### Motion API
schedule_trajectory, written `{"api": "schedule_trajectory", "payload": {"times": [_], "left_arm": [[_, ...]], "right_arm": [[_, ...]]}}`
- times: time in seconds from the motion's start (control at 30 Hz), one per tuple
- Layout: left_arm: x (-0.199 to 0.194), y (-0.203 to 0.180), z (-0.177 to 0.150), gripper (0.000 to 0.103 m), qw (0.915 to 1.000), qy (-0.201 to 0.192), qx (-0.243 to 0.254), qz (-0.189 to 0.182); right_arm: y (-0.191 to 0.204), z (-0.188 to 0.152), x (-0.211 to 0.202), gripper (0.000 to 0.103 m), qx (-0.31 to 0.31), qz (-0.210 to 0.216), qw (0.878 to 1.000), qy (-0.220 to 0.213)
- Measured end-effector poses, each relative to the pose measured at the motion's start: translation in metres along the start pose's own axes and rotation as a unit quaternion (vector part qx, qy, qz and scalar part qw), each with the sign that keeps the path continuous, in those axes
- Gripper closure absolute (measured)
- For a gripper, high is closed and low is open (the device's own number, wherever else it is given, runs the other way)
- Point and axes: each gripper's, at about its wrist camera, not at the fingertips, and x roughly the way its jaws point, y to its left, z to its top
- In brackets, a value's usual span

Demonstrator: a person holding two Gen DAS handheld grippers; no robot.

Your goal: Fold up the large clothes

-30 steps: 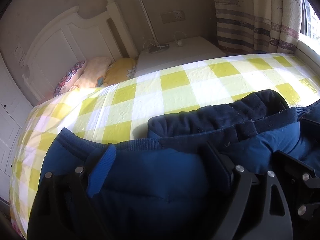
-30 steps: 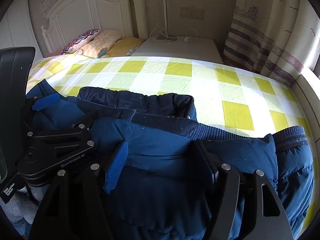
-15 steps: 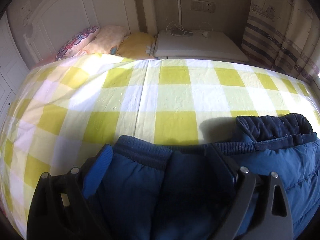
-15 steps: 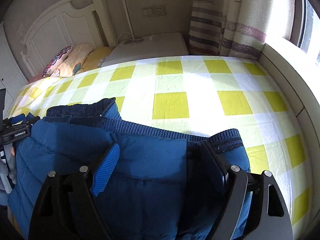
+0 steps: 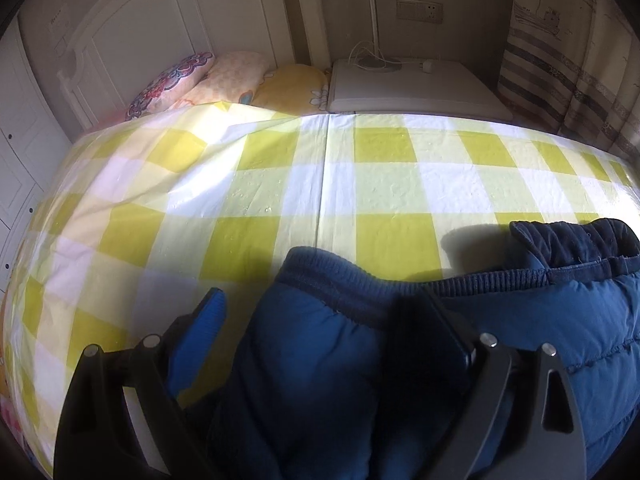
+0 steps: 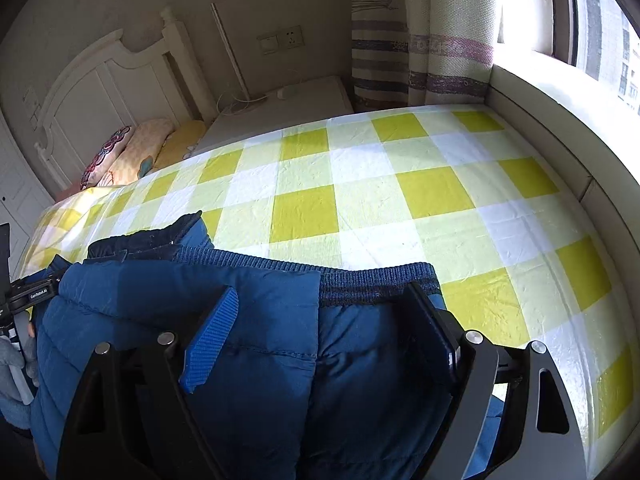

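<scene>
A large blue padded jacket (image 5: pixel 500 320) with a ribbed knit hem lies along the near edge of a bed with a yellow and white checked sheet (image 5: pixel 328 188). My left gripper (image 5: pixel 316 324) is over the jacket's left end, jaws wide apart with the fabric between them. My right gripper (image 6: pixel 320 312) is over the jacket (image 6: pixel 260 300) near its right end, jaws also wide apart with fabric between them. The dark lining of the collar (image 6: pixel 152 236) sticks up at the left. The left gripper's body (image 6: pixel 32 292) shows at the far left in the right wrist view.
Pillows (image 5: pixel 240 80) lie against a white headboard (image 5: pixel 160 28) at the far end. A white bedside cabinet (image 5: pixel 408 88) with a cable stands behind the bed. Striped curtains (image 6: pixel 420 32) and a window ledge (image 6: pixel 560 128) run along the right side.
Both grippers have spread apart sideways, stretching the jacket out along the bed's near edge. The left gripper's jaws have opened wider, and its left finger is now off the fabric.
</scene>
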Motion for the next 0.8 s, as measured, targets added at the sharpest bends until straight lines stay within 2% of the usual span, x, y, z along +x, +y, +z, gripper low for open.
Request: {"api": "schedule_trajectory", "payload": {"times": [0.1, 0.17, 0.23, 0.27, 0.3, 0.33, 0.4, 0.47, 0.53, 0.57, 0.6, 0.63, 0.73, 0.8], "left_arm": [[-0.004, 0.008, -0.002, 0.009, 0.9996, -0.011, -0.02, -0.016], [-0.014, 0.013, -0.004, 0.009, 0.999, -0.026, -0.037, -0.005], [-0.036, 0.015, -0.006, 0.011, 0.9973, -0.053, -0.042, 0.029], [-0.053, 0.013, -0.008, 0.011, 0.9964, -0.072, -0.043, 0.016], [-0.068, 0.009, -0.012, 0.01, 0.9952, -0.088, -0.041, -0.009], [-0.082, 0.0, -0.016, 0.01, 0.9945, -0.096, -0.032, -0.029], [-0.106, -0.033, -0.025, 0.009, 0.9931, -0.108, 0.015, -0.041], [-0.119, -0.07, -0.036, 0.004, 0.9894, -0.118, 0.072, -0.046], [-0.115, -0.102, -0.049, 0.002, 0.9869, -0.102, 0.116, -0.045], [-0.106, -0.114, -0.056, 0.004, 0.9866, -0.09, 0.132, -0.032], [-0.093, -0.123, -0.064, 0.003, 0.9864, -0.077, 0.145, -0.009], [-0.083, -0.123, -0.069, 0.003, 0.9879, -0.07, 0.137, -0.013], [-0.066, -0.093, -0.066, 0.002, 0.9935, -0.046, 0.066, -0.08], [-0.061, -0.085, -0.066, 0.002, 0.9941, -0.044, 0.047, -0.088]], "right_arm": [[-0.003, 0.0, 0.0, 0.02, 0.008, 0.012, 1.0, -0.005], [-0.002, -0.001, -0.002, 0.02, 0.008, 0.011, 1.0, -0.005], [0.007, 0.001, -0.009, 0.02, -0.008, -0.023, 1.0, 0.004], [0.017, 0.002, -0.018, 0.02, -0.026, -0.057, 0.998, 0.001], [0.03, 0.001, -0.031, 0.02, -0.044, -0.07, 0.996, -0.013], [0.045, -0.002, -0.047, 0.02, -0.063, -0.056, 0.996, -0.035], [0.084, -0.01, -0.072, 0.016, -0.111, -0.024, 0.991, -0.063], [0.129, -0.024, -0.083, 0.016, -0.176, -0.009, 0.983, -0.058], [0.164, -0.042, -0.079, 0.016, -0.228, 0.007, 0.973, -0.032], [0.177, -0.052, -0.071, 0.016, -0.251, 0.0, 0.968, -0.014], [0.186, -0.064, -0.058, 0.016, -0.27, -0.027, 0.962, 0.003], [0.188, -0.074, -0.045, 0.016, -0.279, -0.05, 0.959, 0.015], [0.169, -0.075, -0.034, 0.013, -0.228, -0.01, 0.973, 0.018], [0.164, -0.074, -0.032, 0.012, -0.217, 0.0, 0.976, 0.023]]}}
